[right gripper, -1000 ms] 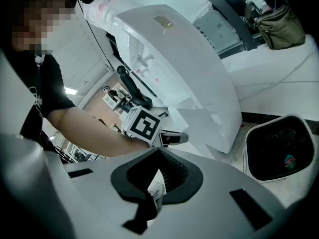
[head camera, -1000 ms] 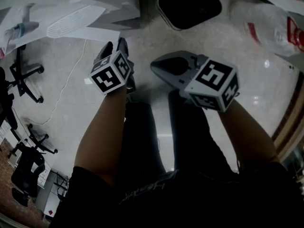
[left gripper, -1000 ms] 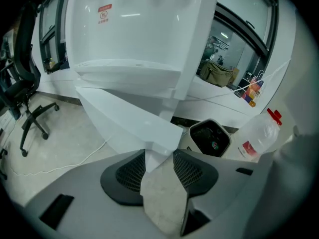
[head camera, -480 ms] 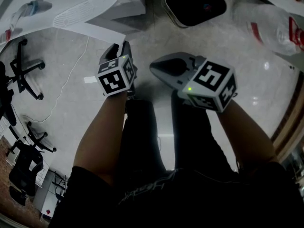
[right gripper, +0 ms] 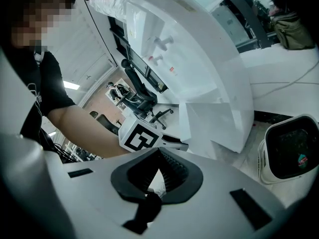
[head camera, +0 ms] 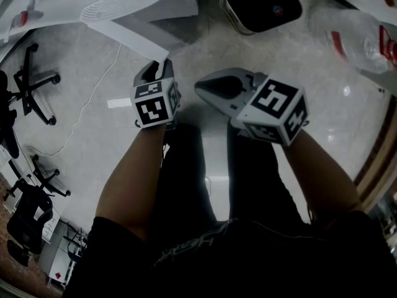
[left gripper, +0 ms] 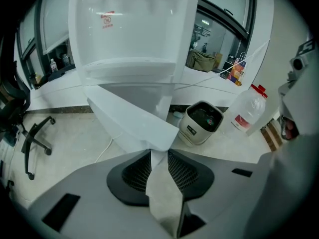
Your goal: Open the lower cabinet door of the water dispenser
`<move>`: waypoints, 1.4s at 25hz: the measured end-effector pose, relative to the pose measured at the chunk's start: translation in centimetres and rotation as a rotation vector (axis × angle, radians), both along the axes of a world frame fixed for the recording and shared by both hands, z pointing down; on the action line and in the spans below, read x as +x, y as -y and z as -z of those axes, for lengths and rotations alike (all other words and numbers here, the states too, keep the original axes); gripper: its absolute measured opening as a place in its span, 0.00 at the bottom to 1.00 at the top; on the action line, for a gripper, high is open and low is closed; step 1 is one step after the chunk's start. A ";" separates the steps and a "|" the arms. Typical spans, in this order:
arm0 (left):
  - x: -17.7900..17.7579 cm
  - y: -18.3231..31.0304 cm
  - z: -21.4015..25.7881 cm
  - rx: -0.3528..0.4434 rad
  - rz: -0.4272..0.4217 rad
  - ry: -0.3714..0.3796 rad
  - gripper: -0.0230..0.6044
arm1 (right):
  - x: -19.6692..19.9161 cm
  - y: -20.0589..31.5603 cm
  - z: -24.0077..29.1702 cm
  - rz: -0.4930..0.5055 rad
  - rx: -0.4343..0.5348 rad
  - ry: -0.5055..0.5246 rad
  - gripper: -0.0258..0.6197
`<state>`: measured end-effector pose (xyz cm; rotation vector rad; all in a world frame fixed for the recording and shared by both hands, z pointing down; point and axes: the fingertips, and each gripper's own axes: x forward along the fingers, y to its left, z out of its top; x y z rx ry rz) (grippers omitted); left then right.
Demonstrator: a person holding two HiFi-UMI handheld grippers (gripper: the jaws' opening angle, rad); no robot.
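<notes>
Now, left tool (left gripper: 158, 154) just closing onto cabinet door (left gripper: 130, 119), right tool (right gripper: 159, 157) pinched together, empty.

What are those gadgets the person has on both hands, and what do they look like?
Each is a grey plastic hand-held tool. The left claw and right claw taper towards the tip, with black ribbed pads on the inside. Behind each claw sits a white cube printed with black square markers. The person wears a black short-sleeved top.
</notes>
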<state>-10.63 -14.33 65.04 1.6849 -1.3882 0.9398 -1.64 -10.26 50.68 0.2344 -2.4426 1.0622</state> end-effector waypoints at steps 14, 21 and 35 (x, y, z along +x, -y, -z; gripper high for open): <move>-4.7 -3.7 0.2 -0.023 -0.113 0.019 0.19 | -5.1 -2.7 0.2 0.053 -0.007 -0.016 0.06; -6.0 -4.9 0.1 -0.026 -0.108 0.006 0.18 | -6.5 -3.5 0.0 0.075 -0.006 -0.023 0.06; -12.7 -8.1 -0.2 -0.060 -0.110 0.012 0.18 | -11.7 -5.0 0.0 0.136 0.005 -0.040 0.06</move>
